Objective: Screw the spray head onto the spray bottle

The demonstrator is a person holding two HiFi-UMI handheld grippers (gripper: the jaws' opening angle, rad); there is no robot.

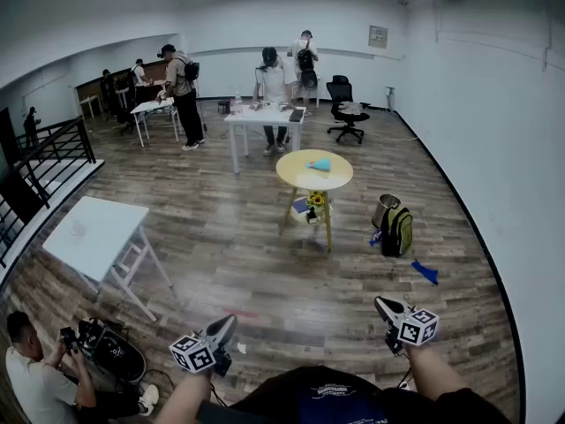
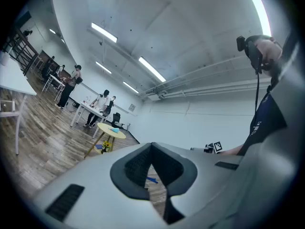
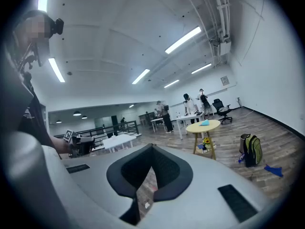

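No spray bottle or spray head can be made out in any view. In the head view my left gripper (image 1: 226, 325) and my right gripper (image 1: 381, 306) are held low, close to my body, over the wood floor. Both are shut with nothing between the jaws. The left gripper view shows its jaws (image 2: 151, 149) closed tip to tip, with the right gripper's marker cube (image 2: 217, 147) beyond. In the right gripper view the jaws (image 3: 152, 149) are closed too, and the left gripper (image 3: 78, 144) shows at the left. A round yellow table (image 1: 291, 177) stands ahead with a light blue thing (image 1: 320, 163) on it.
A white table (image 1: 93, 232) stands at the left, near a black railing (image 1: 44, 162). A green backpack (image 1: 396, 230) and a blue scrap (image 1: 425, 272) lie on the floor at the right. A person (image 1: 35, 378) crouches with camera gear at the bottom left. Several people stand round far tables (image 1: 265, 117).
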